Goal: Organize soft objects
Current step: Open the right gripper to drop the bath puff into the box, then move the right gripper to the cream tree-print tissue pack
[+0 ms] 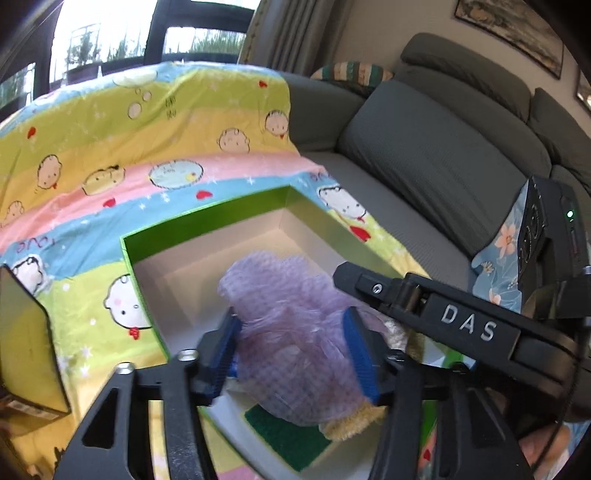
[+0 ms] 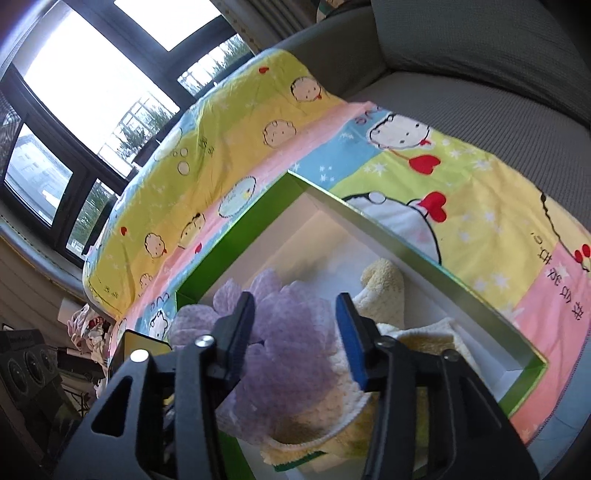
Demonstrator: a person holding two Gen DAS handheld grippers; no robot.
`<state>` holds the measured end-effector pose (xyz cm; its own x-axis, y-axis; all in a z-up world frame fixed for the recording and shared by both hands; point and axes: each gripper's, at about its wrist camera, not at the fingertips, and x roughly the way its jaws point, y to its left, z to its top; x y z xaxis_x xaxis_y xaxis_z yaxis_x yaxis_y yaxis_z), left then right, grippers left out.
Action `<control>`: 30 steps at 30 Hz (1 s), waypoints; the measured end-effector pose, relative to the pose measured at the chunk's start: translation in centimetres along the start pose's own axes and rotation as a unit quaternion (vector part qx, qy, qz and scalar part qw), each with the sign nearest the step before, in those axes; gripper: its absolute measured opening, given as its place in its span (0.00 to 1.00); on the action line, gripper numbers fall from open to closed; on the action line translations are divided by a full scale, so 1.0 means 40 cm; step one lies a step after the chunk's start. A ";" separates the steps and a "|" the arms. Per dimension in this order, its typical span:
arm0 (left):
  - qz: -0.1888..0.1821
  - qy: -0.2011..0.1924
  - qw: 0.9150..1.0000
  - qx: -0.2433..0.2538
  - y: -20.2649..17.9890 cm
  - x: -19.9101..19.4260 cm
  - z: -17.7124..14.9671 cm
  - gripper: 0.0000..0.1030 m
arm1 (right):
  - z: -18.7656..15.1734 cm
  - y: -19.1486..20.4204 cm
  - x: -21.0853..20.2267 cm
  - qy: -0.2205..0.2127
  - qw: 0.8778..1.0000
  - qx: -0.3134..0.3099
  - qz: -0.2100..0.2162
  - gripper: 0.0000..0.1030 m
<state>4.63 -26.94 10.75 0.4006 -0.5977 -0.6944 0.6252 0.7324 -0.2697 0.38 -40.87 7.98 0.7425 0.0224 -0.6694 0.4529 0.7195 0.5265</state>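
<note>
Your left gripper [image 1: 291,345] and right gripper [image 2: 295,339] both have fingers parted loosely around the purple cloth [image 1: 291,317] lying in the green box [image 1: 207,218] — withdraw carelessly and a pad may snag it out.

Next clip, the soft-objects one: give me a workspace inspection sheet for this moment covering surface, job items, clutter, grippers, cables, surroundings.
Surface: cartoon-print sheet spread over a grey sofa.
Job's things: green box with white inside, holding a purple mesh cloth, a cream fluffy towel and a green scouring pad.
Clutter: dark box at the sheet's left edge; floral pillow.
Grippers: left gripper and right gripper both open, astride the purple cloth, pads not pressing.
Cables: one black lead under the right gripper.
Surroundings: window, curtain, framed picture.
</note>
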 end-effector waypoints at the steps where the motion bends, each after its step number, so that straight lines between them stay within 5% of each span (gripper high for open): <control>1: -0.002 -0.006 1.000 -0.003 0.004 -0.016 -0.002 0.71 | 0.000 0.000 -0.013 -0.008 1.000 0.000 0.001 0.60; 5: -0.008 -0.024 1.000 -0.016 0.021 -0.073 -0.011 0.82 | -0.006 0.011 -0.058 -0.036 0.999 -0.003 0.018 0.86; 7: -0.003 -0.029 0.999 -0.023 0.035 -0.102 -0.017 0.82 | -0.011 0.019 -0.079 -0.048 0.999 -0.004 0.022 0.90; 17: 0.032 -0.061 0.994 -0.080 0.147 -0.300 -0.122 0.82 | -0.066 0.094 -0.180 -0.094 0.993 -0.046 0.047 0.98; 30: 0.165 -0.052 0.966 -0.194 0.372 -0.458 -0.372 0.82 | -0.229 0.298 -0.127 -0.011 0.984 -0.163 0.074 0.99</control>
<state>-3.36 -0.23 9.56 0.6138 -0.3251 -0.7194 0.1616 0.9437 -0.2886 -2.51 -26.04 12.86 0.8005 0.1319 -0.5846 0.1588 0.8939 0.4191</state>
